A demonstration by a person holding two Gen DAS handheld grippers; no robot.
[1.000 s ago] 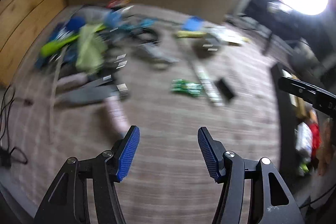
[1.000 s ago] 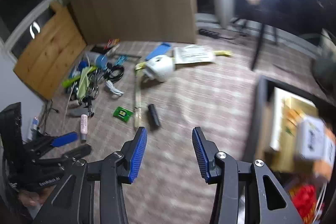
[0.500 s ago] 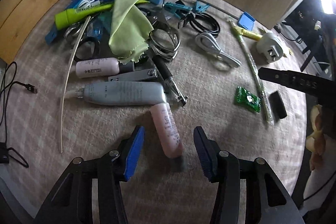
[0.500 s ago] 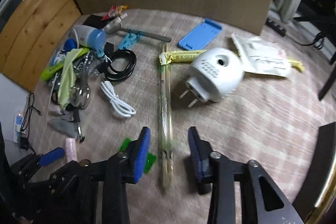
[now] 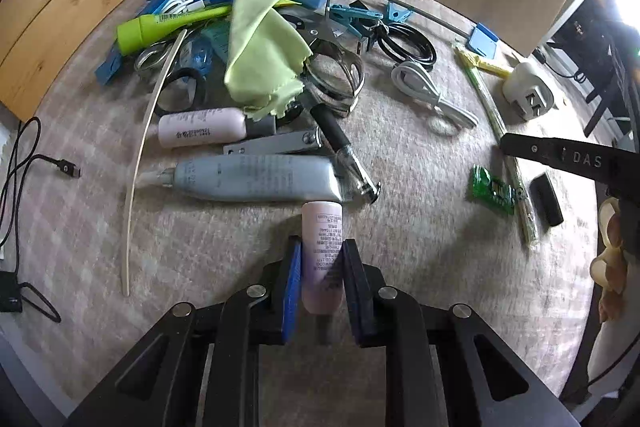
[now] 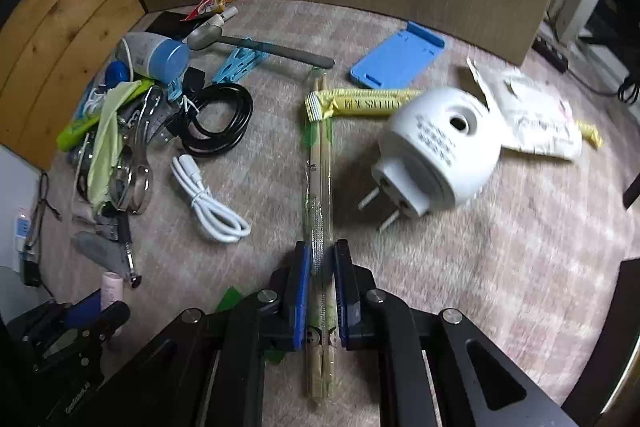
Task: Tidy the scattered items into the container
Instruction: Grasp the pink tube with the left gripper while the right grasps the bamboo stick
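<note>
Pinching pink tube (image 5: 322,251) between fingers (image 5: 291,281)

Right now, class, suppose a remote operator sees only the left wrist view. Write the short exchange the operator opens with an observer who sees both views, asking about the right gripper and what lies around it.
Operator: Is the right gripper holding anything?
Observer: Yes. Its jaws have just been closing and now press on the wrapped chopsticks, near the end closest to the camera.
Operator: What lies past the white plug adapter?
Observer: A crumpled white paper packet, just to the adapter's right in the right wrist view.
</note>
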